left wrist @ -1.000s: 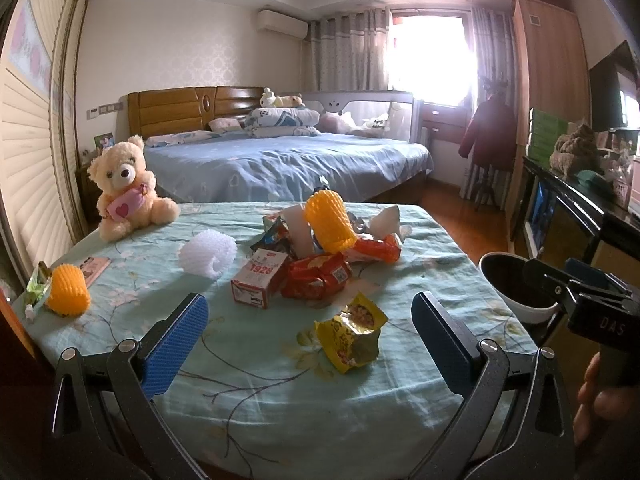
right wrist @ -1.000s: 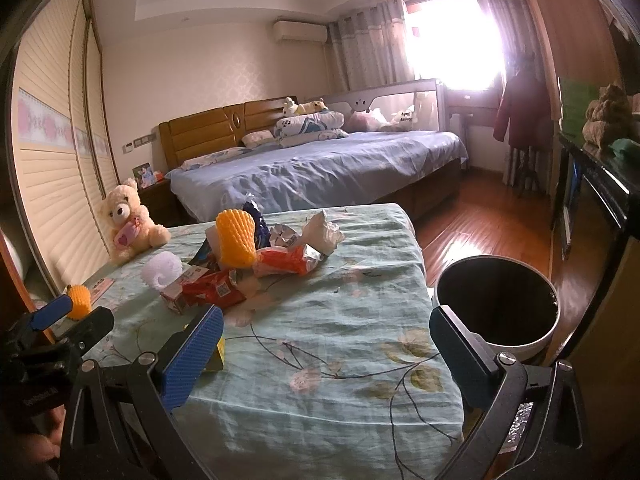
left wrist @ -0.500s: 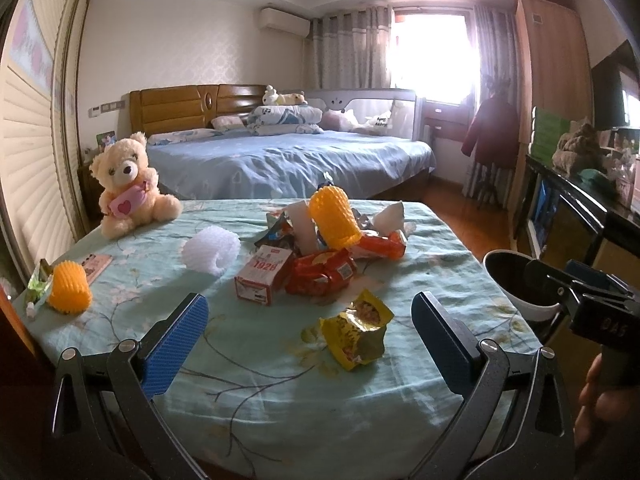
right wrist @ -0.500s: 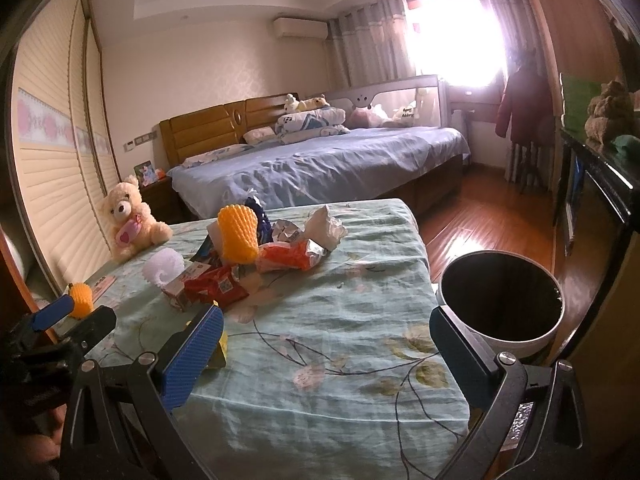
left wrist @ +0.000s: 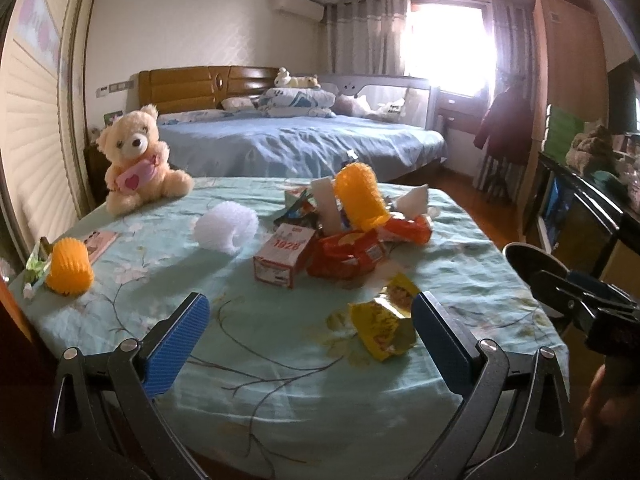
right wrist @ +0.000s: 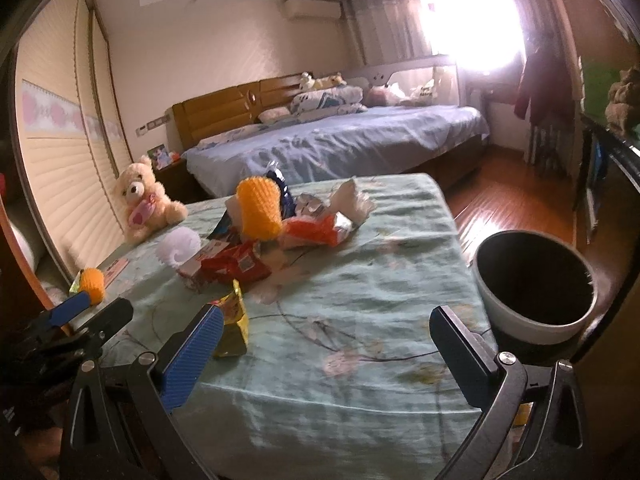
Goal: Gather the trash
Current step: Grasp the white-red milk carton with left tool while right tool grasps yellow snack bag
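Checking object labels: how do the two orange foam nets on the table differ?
One orange net sits alone, low, at the table's left edge; the other orange net stands taller, propped tilted atop the wrapper pile in the middle. Both are ribbed orange foam sleeves.

a cream teddy bear (left wrist: 138, 158) holding a pink heart sits at the table's (left wrist: 280, 344) far left corner. a small pink card (left wrist: 99, 240) lies near the left edge. beyond the far edge stands a bed (left wrist: 296, 148) with blue bedding, pillows and a wooden headboard (left wrist: 192, 88).
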The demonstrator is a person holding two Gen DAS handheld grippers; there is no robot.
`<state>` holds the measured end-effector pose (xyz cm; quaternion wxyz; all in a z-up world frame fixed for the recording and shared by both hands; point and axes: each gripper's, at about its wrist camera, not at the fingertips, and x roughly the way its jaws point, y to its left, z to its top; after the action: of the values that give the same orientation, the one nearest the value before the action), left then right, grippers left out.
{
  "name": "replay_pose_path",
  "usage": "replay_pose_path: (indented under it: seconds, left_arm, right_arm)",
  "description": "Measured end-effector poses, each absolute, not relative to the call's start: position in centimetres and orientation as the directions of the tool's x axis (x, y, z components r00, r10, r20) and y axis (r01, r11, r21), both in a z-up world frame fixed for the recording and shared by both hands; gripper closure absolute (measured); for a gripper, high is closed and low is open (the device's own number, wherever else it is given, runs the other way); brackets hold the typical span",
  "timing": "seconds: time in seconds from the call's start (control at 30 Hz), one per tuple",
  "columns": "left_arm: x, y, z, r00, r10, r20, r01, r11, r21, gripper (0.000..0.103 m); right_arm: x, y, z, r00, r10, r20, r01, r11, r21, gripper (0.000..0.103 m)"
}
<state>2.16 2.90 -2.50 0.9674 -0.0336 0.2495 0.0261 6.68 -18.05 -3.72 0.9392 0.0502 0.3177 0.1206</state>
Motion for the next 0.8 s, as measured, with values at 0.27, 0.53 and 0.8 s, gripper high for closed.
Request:
replay_pose_path:
  seconds: [0.27, 0.53, 0.8]
  left_arm:
    - [4.0, 5.8, -3.8, 0.858, 0.071, -0.509, -0.113, 0.992, -0.052, 0.004]
    - [6.6, 8.2, -5.1, 0.83, 0.086, -0.551, -0.122, 0.992, -0.029, 0.006]
    - [10.1, 9.1, -6.5, 0.796, 0.047, -0.603, -0.083, 0.996, -0.032, 0.007]
  right_arm:
    - [8.3, -16.1, -5.6, 0.698, 0.325, -0.638, -0.237, 0.946, 0.223, 0.0]
    - [9.6, -13.5, -6.8, 0.641, 0.38, -0.667, -0.287, 0.925, 0.25, 0.001]
    - [11.6, -11.0, -8.8, 0.569, 0.411, -0.712, -0.324, 0.908, 0.265, 0.001]
